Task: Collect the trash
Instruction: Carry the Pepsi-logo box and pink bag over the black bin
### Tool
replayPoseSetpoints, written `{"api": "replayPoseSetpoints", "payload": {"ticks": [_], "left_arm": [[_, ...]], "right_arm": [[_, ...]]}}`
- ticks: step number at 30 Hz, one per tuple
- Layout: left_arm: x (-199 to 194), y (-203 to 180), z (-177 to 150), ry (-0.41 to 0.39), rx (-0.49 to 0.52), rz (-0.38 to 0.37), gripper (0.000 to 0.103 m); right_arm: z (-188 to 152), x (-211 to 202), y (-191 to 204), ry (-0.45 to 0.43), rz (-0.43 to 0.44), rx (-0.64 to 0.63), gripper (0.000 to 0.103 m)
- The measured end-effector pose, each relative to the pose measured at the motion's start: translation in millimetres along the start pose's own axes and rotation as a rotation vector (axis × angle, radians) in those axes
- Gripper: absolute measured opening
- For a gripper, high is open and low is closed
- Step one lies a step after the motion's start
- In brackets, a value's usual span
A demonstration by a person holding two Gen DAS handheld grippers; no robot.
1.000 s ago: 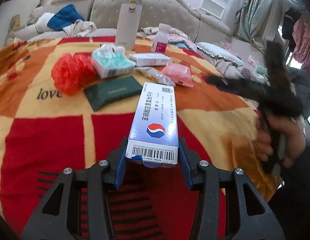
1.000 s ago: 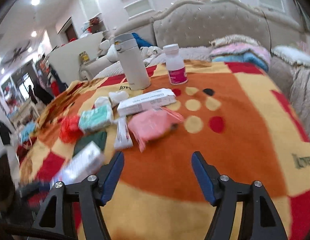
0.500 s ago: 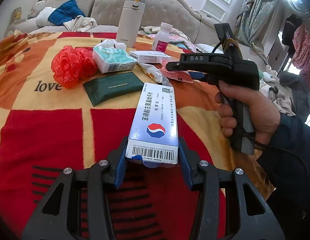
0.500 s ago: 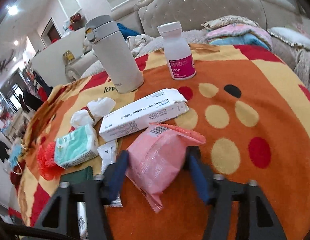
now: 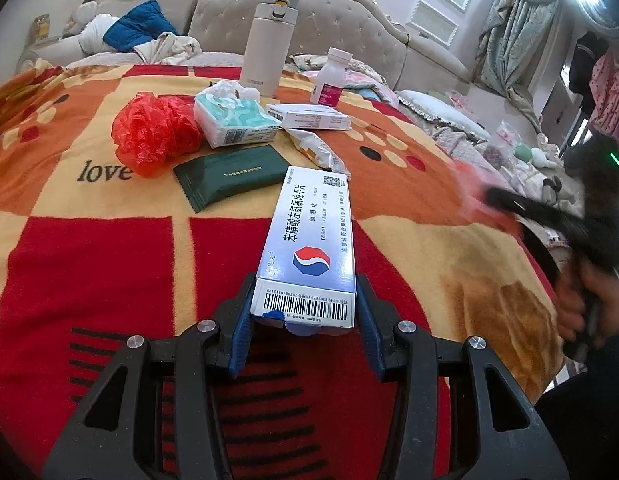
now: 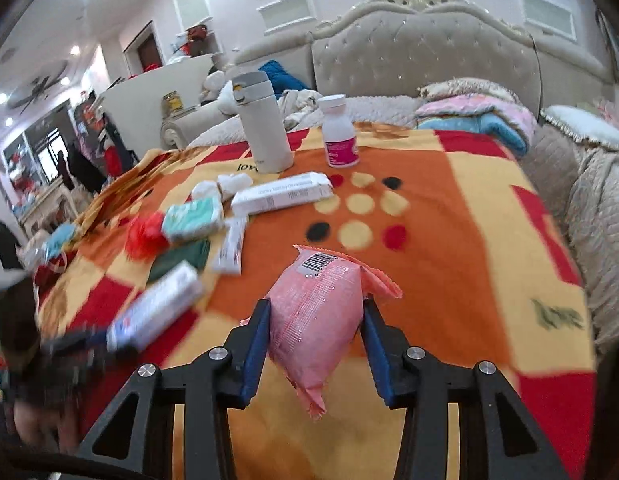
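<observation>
Having lifted, right gripper (image 6: 315,330) now pinches pink packet (image 6: 317,312); left gripper (image 5: 303,318) still clamps box (image 5: 309,240)

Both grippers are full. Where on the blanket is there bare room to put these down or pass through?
Bare blanket lies right of the white tablet box and pill bottle, out to the edge. The near red squares before the green pouch are also free. The red bag, tissue pack and thermos are crowded together.
</observation>
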State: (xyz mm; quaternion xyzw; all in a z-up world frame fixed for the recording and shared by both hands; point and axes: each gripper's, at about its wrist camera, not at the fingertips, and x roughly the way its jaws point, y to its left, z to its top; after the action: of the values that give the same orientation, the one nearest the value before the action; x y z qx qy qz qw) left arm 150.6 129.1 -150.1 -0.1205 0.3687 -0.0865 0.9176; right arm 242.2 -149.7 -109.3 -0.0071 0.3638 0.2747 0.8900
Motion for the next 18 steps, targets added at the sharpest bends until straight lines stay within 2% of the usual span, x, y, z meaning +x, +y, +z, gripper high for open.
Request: {"api": "replayPoseSetpoints", "payload": {"ticks": [2,5,8,11,18], "left_arm": [[-3,-4,-1,-0.014,0.009,0.021,0.044],[-12,-13,-6,-0.034,0.0,0.024,0.044],[-25,-33,-9,-0.07,0.005,0.019,0.044],[-31,-55,-6,-0.096,0.034,0.017,0.044],[-14,-110,2,-0.076,0.081,0.003,0.044]], "right_arm": [[-15,-19,-7,-0.02,-0.043,-0.011,0.043],[-37,-41,-27,-0.038,-0.099,0.054,0.043],[-42,-60,-42,-0.058,-0.17,0.065,0.043],[-47,-80,-59,-0.086,-0.172,0.092,0.043],[-59,-109,-81,-0.107,-0.199,0.121,0.043]]}}
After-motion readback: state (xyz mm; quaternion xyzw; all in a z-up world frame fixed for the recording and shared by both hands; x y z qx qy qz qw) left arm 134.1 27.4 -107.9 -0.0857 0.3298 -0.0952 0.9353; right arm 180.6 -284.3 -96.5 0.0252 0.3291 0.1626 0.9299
